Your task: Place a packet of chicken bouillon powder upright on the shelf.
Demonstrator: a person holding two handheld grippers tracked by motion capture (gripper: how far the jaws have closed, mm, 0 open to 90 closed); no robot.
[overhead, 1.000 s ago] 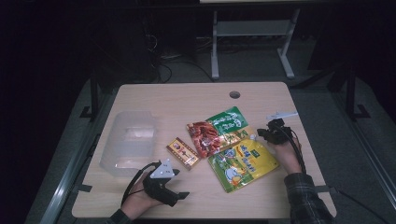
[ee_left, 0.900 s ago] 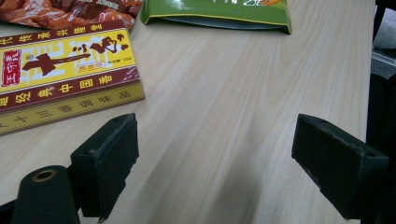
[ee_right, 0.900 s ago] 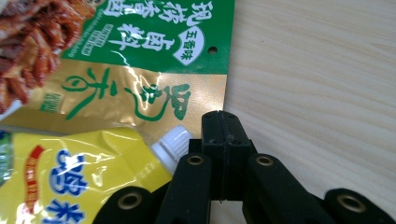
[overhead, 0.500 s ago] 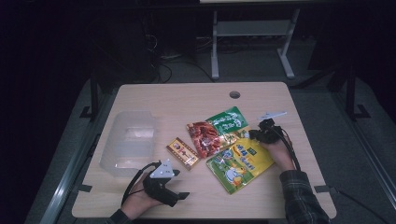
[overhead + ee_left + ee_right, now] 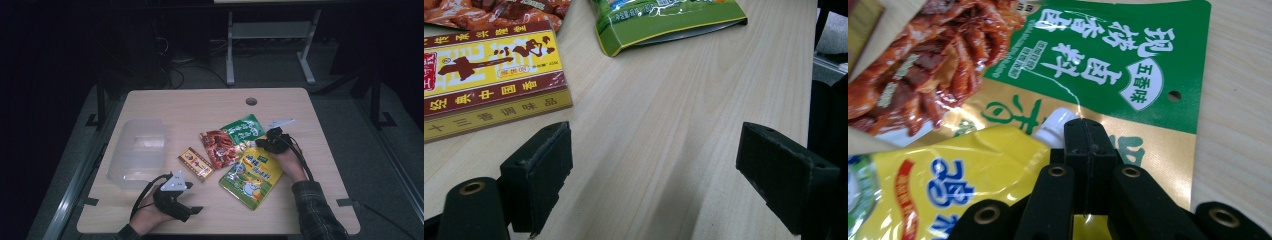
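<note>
Yellow pouch [image 5: 252, 176] lies on the wooden table [image 5: 200, 107], dark room; right tool [image 5: 263, 144] clenched.

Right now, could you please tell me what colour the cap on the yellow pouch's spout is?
White; the cap on the yellow pouch shows best in the right gripper view.

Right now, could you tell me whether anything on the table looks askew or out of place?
The packets are heaped unevenly: the red packet and yellow pouch overlap the green packet, all at different angles. The clear tub and small box sit apart. Nothing is spilled.
</note>
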